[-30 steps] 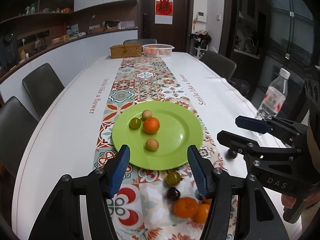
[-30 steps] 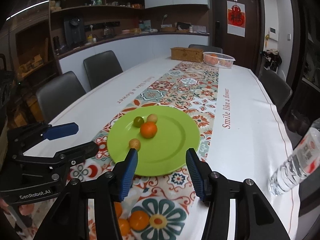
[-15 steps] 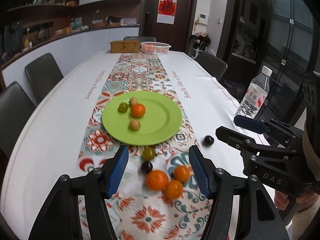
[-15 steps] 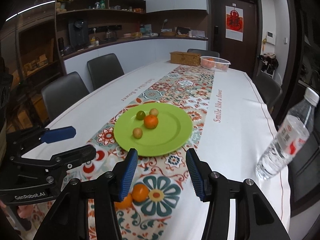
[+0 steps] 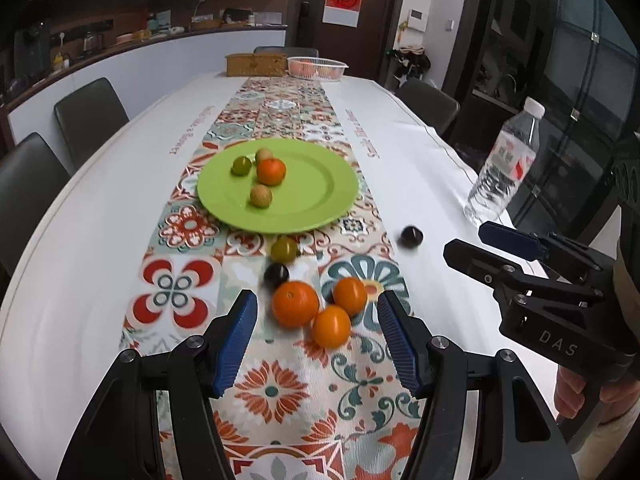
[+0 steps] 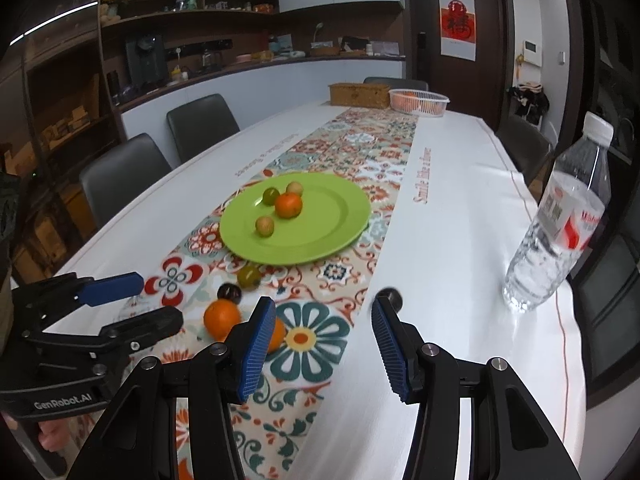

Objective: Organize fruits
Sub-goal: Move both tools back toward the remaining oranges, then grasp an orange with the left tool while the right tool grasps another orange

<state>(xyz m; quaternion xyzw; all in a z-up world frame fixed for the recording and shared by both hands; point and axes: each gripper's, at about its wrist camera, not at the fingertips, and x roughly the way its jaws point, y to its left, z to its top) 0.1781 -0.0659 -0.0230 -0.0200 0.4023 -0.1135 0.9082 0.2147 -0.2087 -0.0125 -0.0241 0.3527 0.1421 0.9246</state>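
1. Fruit sits in two groups: the green plate (image 5: pixel 304 196) on the patterned runner (image 5: pixel 276 392) carries an orange (image 5: pixel 271 171), a green fruit (image 5: pixel 241 165) and two tan fruits (image 5: pixel 261 196).
2. Just before the plate lie a second green fruit (image 5: pixel 285 249), a dark fruit (image 5: pixel 276 275) and three oranges (image 5: pixel 296 309) touching one another.
3. Another dark fruit (image 5: pixel 412 236) lies apart on the white cloth.
4. Left gripper (image 5: pixel 318 340) is spread wide and empty above the three oranges.
5. Right gripper (image 6: pixel 320 344) is also wide and empty.
6. A water bottle (image 6: pixel 560 232) stands near the table edge.
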